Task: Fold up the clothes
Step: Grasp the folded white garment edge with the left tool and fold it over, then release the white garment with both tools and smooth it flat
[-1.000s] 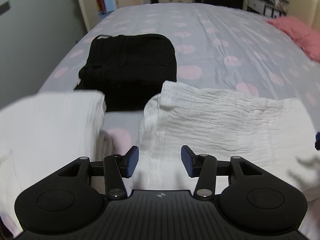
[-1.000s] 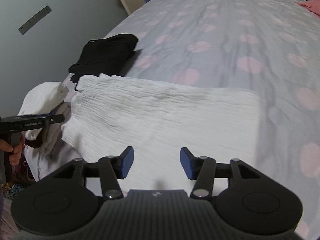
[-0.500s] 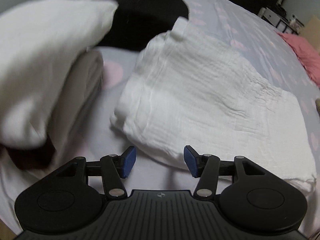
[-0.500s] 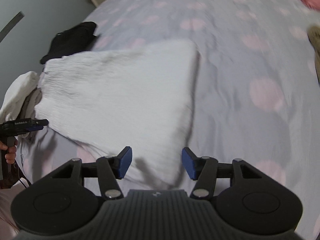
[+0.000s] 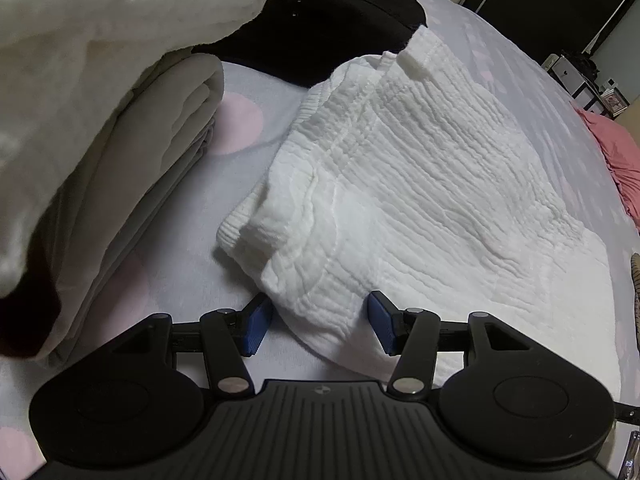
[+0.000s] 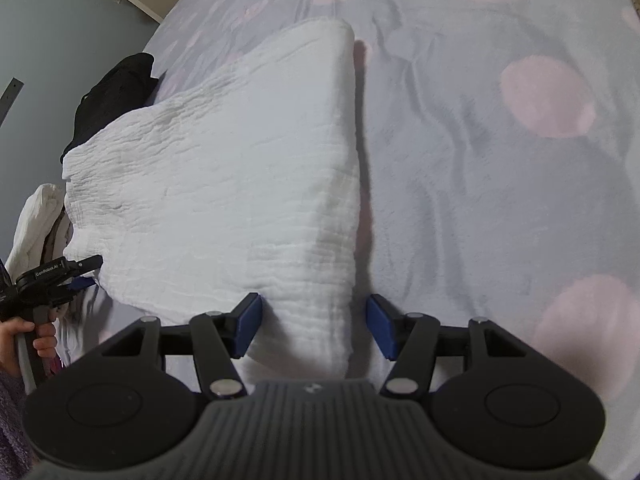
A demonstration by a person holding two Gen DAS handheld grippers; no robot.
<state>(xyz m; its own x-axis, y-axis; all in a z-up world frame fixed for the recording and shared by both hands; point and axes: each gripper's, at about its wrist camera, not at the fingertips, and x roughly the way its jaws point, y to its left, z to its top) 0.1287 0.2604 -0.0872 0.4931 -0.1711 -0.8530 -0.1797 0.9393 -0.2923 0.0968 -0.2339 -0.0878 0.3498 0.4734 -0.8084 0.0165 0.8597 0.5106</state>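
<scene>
A white crinkled garment lies folded flat on the bed; it also shows in the right wrist view. My left gripper is open, its blue pads on either side of the garment's near left corner. My right gripper is open, its pads straddling the garment's near right corner at the folded edge. Neither is closed on the cloth. The left gripper also shows in the right wrist view, held by a hand.
A stack of folded white and beige clothes sits close on the left. A black folded garment lies behind it. A pink item lies far right. The bedsheet is grey with pink dots.
Both grippers have dropped down and forward to the garment's near edge, each open around one corner. The views have tilted down toward the bed.
</scene>
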